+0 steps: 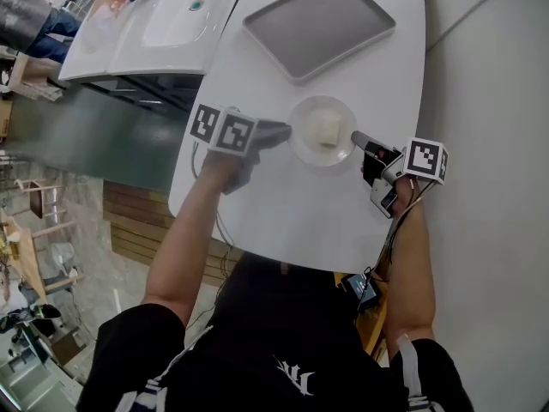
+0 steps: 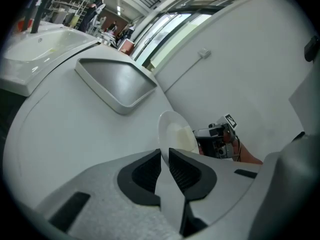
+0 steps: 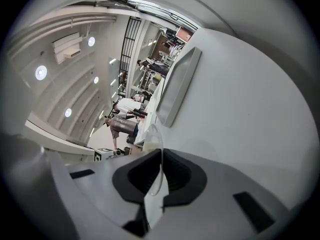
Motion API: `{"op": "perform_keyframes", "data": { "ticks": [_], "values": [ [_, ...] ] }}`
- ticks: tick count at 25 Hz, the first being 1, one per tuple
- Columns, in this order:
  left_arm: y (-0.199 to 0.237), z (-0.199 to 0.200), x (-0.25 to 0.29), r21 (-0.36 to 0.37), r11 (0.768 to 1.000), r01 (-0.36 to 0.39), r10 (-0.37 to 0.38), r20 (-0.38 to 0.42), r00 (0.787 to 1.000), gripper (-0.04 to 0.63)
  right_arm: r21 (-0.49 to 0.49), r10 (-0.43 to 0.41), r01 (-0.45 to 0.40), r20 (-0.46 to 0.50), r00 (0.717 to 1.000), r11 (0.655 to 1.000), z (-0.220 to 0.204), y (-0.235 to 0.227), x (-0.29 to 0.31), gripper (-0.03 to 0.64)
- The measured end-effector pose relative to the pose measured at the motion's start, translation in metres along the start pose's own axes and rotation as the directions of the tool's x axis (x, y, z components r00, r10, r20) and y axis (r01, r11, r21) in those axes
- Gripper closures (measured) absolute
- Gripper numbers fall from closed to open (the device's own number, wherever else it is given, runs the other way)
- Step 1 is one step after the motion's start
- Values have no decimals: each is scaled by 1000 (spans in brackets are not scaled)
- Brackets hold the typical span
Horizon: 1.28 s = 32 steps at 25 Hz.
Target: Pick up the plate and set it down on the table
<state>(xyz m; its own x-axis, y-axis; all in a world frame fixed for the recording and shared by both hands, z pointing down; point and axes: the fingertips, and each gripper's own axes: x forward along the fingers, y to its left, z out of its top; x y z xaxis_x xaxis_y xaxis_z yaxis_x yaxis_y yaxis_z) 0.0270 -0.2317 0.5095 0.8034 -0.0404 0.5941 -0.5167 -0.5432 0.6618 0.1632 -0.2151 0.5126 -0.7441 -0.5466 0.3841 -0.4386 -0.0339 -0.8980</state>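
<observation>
Containers on the smooth white bench (image 1: 292,213) number two. A grey rectangular tray (image 1: 317,24) with rounded corners and a raised lip lies at the upper middle of the head view and holds nothing. Below it, at the middle of the frame, is a glossy white round plate (image 1: 306,120), shallow and thin-rimmed, carrying one pale cream block (image 1: 328,130) with soft, squarish edges near its centre.

The plate sits between both tools. The left tongs (image 1: 287,131) meet its left rim and the right tongs (image 1: 356,137) meet its right rim, so the two face each other across the dish. In the left gripper view the ribbed black pads are pinching the plate's thin edge, with the block showing just past them. In the right gripper view the pads are likewise pressed onto the rim, which runs edge-on between them. Whether the plate rests on the bench or hangs just above it cannot be told.

A moulded white basin (image 1: 171,15) fills the upper left of the head view.
</observation>
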Motion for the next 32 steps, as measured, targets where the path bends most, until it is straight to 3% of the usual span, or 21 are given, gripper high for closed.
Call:
{"op": "perform_keyframes", "data": {
  "ticks": [6, 18, 24, 32],
  "values": [
    [22, 3, 24, -10, 1000, -16, 16, -21, 1000, 546, 3, -49, 49, 4, 999, 999, 13, -26, 12, 601],
    [32, -5, 52, 63, 993, -103, 110, -129, 985, 545, -22, -181, 181, -5, 983, 983, 11, -61, 13, 601],
    [34, -8, 57, 122, 980, -154, 174, -176, 969, 545, -97, -237, 235, -9, 971, 967, 13, -61, 11, 601],
    [28, -7, 65, 179, 963, -201, 237, -209, 949, 541, -234, -356, 344, -11, 934, 909, 17, -69, 8, 590]
  ]
}}
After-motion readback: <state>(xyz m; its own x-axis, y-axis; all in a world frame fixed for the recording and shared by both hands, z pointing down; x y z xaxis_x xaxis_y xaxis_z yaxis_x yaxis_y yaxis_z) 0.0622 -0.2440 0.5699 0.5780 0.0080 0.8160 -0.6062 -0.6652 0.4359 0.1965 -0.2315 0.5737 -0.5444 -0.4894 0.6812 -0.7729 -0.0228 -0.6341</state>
